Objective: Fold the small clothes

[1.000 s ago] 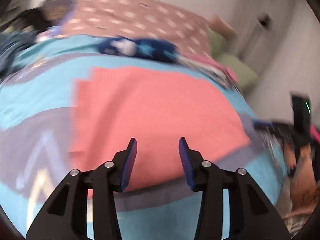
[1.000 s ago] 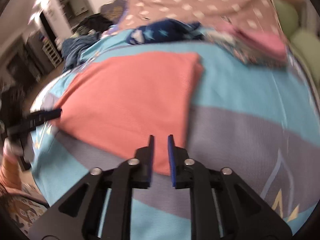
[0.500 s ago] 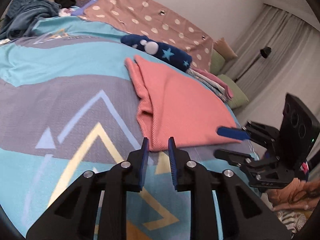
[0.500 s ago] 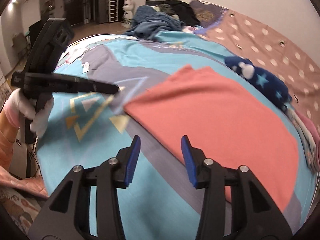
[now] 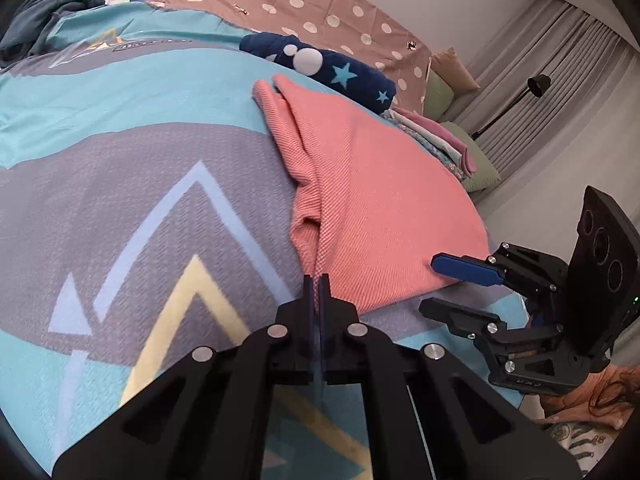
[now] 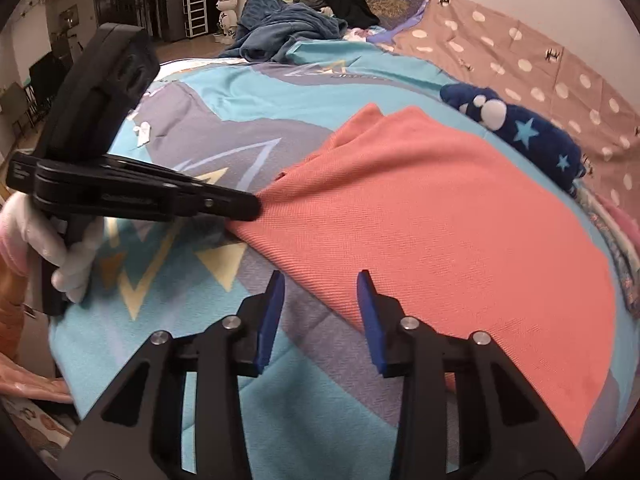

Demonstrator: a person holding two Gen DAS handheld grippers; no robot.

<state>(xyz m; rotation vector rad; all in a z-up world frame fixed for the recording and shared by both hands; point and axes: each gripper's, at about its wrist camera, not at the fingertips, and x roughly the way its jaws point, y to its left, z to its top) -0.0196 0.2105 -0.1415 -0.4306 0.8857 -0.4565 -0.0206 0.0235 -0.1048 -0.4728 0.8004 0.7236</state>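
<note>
Coral-pink garment [image 5: 384, 208] lies mostly flat on the bed's blue/grey patterned blanket [image 5: 120, 208], w/ a bunched fold along its left edge. Left hand-held gripper [image 5: 317, 280] is pinched together on the garment's near corner; right hand-held gripper [image 6: 320, 284] has fingers apart, hovering just over the near hem. Navy star-print item [image 6: 524, 136] sits at the garment's far edge, near a polka-dot cover [image 5: 304, 4].

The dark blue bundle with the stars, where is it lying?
The navy starred bundle lies on the bed at the coral garment's far edge, with the polka-dot sheet behind it.
</note>
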